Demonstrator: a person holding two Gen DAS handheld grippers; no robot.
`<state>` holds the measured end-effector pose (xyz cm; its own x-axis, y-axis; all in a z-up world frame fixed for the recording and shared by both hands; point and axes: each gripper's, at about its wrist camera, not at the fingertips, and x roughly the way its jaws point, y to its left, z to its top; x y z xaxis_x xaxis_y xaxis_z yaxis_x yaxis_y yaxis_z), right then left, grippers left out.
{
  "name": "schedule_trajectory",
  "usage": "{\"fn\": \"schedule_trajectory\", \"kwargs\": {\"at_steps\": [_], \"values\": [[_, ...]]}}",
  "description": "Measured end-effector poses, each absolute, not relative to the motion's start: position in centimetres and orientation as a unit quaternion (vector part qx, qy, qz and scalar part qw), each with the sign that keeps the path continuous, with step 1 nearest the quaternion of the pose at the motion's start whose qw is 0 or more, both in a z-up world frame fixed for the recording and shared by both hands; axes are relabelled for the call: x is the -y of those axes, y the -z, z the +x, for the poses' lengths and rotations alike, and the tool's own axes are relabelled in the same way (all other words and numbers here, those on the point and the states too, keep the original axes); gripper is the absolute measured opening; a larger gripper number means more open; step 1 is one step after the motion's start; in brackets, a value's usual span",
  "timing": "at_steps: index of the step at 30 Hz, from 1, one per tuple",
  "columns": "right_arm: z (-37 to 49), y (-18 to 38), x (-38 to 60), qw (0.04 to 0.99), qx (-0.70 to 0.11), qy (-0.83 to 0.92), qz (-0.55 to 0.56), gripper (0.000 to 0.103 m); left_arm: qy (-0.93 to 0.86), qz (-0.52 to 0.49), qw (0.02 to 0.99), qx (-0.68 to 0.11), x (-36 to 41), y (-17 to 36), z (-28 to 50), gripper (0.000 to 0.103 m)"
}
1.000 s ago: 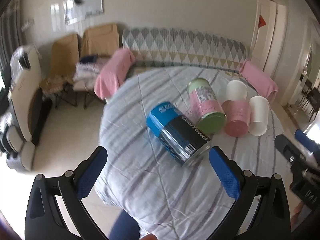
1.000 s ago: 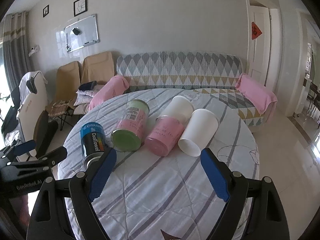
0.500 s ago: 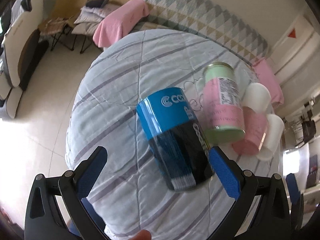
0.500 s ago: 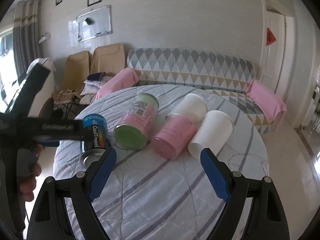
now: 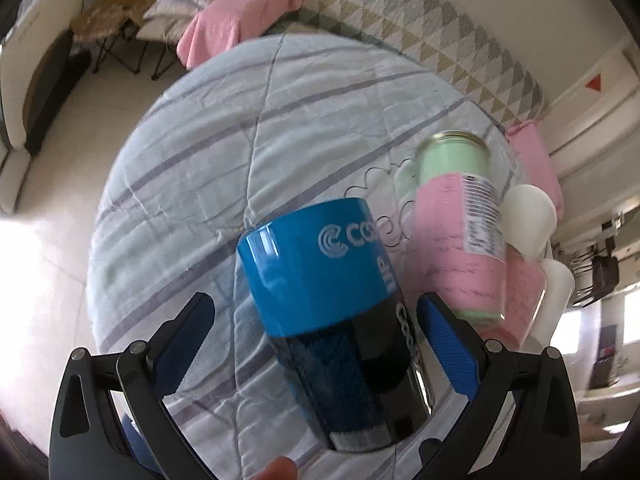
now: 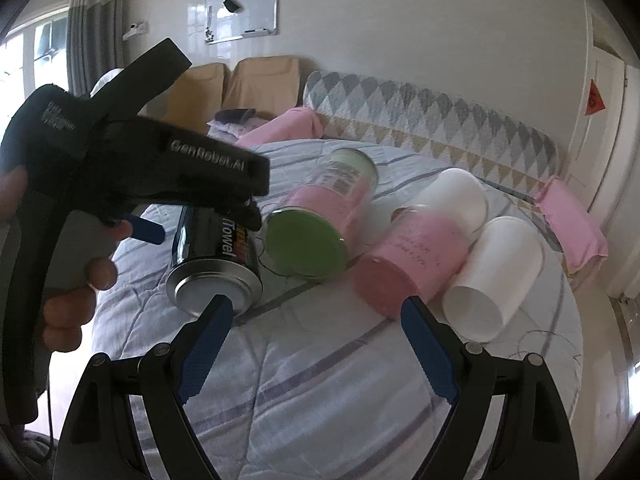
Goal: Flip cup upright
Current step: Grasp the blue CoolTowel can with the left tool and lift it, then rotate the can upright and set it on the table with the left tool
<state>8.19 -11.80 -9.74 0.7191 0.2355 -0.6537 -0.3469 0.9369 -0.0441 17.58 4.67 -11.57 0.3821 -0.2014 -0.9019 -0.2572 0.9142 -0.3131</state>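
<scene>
A round bench (image 6: 360, 380) covered in a striped quilt carries five cups lying on their sides. The left gripper (image 5: 314, 344), fingers spread wide, straddles the blue-and-black cup (image 5: 332, 312) at the bench's left edge without touching it. Beside it lie a green-and-pink cup (image 6: 320, 216), a pink cup (image 6: 412, 256) and two white cups (image 6: 496, 272), crowded together. The right gripper (image 6: 316, 344) hangs open over bare quilt. The blue cup's near end is cut off from the left wrist view.
</scene>
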Motion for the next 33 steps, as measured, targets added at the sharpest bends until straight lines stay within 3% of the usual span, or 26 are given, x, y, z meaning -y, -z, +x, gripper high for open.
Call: {"fn": "schedule_trajectory", "kwargs": {"at_steps": [3,4,6,25,33], "values": [[8.3,9.8,12.0,0.923,-0.341,-0.163,-0.078,0.087,-0.025,-0.207,0.805,-0.556,-4.8,12.0,18.2,0.097],[8.3,9.8,12.1,0.923,-0.341,-0.165,-0.076,0.087,-0.023,-0.205,0.806,-0.555,-4.7,12.0,18.2,0.088],[8.4,9.8,12.2,0.922,-0.34,-0.168,-0.071,0.087,-0.006,-0.2,0.809,-0.553,-4.3,11.8,18.4,0.081],[9.7,10.9,11.4,0.914,-0.352,-0.201,-0.025,0.087,0.009,-0.053,0.916,-0.397,-2.3,6.1,14.3,0.072],[10.0,12.1,11.0,0.909,-0.372,-0.189,-0.018,0.087,0.029,-0.02,0.93,-0.366,-2.2,5.8,13.0,0.07]]}}
